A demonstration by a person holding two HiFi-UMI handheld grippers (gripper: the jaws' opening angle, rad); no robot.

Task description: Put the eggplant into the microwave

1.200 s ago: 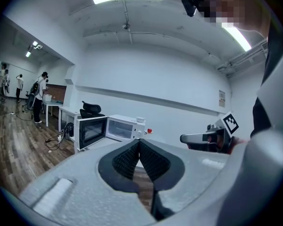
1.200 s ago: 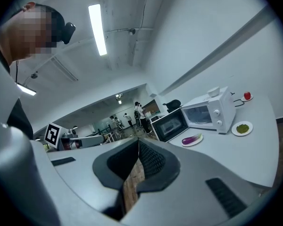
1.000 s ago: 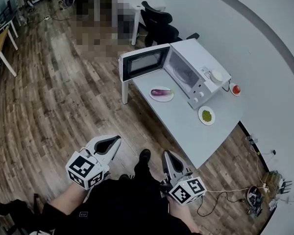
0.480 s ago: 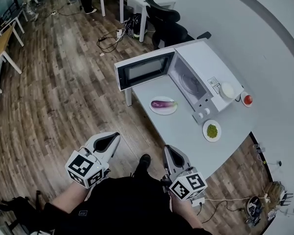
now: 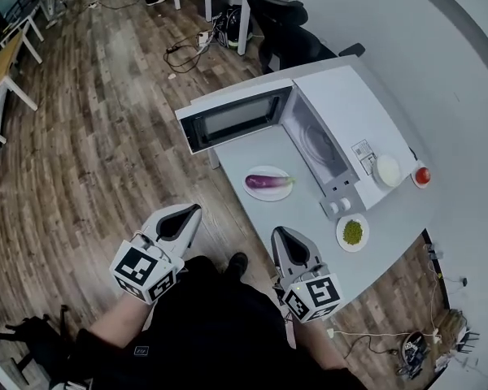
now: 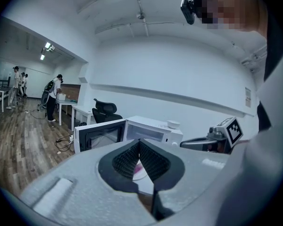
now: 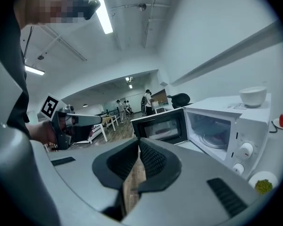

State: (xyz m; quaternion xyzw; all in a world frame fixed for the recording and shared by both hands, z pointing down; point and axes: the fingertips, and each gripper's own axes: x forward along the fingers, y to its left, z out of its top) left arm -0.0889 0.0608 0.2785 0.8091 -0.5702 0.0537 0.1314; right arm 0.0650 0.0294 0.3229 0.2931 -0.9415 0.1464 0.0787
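A purple eggplant [image 5: 265, 182] lies on a white plate [image 5: 270, 192] on the grey table [image 5: 305, 234], in front of the white microwave [image 5: 346, 116]. The microwave door [image 5: 232, 119] is swung wide open to the left. Both grippers hang short of the table's near edge, over the wooden floor. My left gripper [image 5: 190, 210] is shut and empty. My right gripper [image 5: 278, 232] is shut and empty as well. In the left gripper view the eggplant [image 6: 137, 168] peeks out below the closed jaws. The right gripper view looks at the open microwave [image 7: 217, 126].
A white bowl [image 5: 387, 170] sits on top of the microwave. A red fruit on a saucer [image 5: 423, 175] and a plate of green peas [image 5: 352, 232] are on the table to its right. A black office chair [image 5: 289, 31] stands behind the table. People stand far off.
Both grippers and the head camera have moved closer to the table. The microwave and the plate now sit nearer and larger in view. Both grippers stay shut.
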